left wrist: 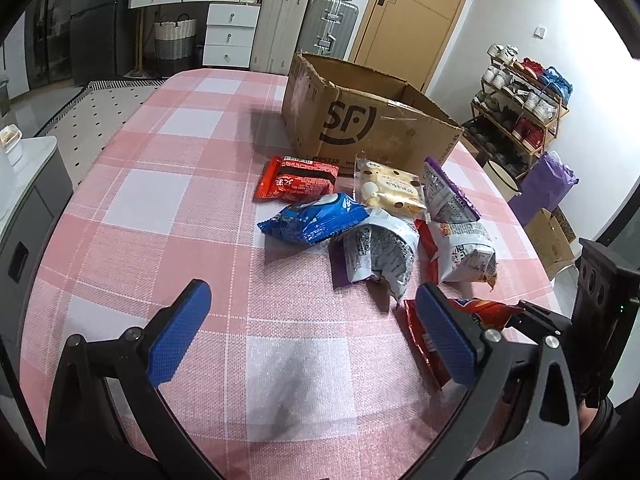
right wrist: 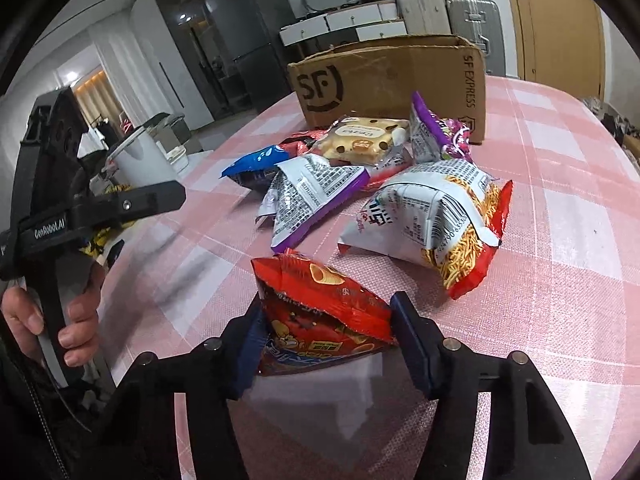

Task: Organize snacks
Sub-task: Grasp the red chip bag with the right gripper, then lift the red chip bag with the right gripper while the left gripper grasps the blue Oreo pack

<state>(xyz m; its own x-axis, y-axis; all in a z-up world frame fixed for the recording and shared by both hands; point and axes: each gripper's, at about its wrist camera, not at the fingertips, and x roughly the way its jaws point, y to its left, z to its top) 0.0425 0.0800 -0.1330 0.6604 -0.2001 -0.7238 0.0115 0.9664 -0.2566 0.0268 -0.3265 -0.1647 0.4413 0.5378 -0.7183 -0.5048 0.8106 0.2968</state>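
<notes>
My right gripper [right wrist: 330, 308] is shut on a red snack bag [right wrist: 320, 300], one pad against each side, low over the pink checked tablecloth [right wrist: 560, 240]. The same bag [left wrist: 484, 312] shows beside my left gripper [left wrist: 312, 290], which is open above bare cloth with nothing between its fingers. Beyond lies a loose pile: a blue pack [left wrist: 316, 218], a red pack [left wrist: 298, 180], a cream cookie pack [left wrist: 390, 194], two purple-edged bags [left wrist: 376, 256] [left wrist: 448, 192] and a white-and-red noodle snack bag [right wrist: 436, 220]. An open cardboard box [left wrist: 360, 120] stands behind the pile.
A hand [right wrist: 76, 320] grips the left gripper's handle at the left of the right wrist view. Off the table's right edge stand a shoe rack [left wrist: 520, 112] and a purple bag [left wrist: 548, 184]. Suitcases [left wrist: 332, 24] and white drawers [left wrist: 232, 28] line the far wall.
</notes>
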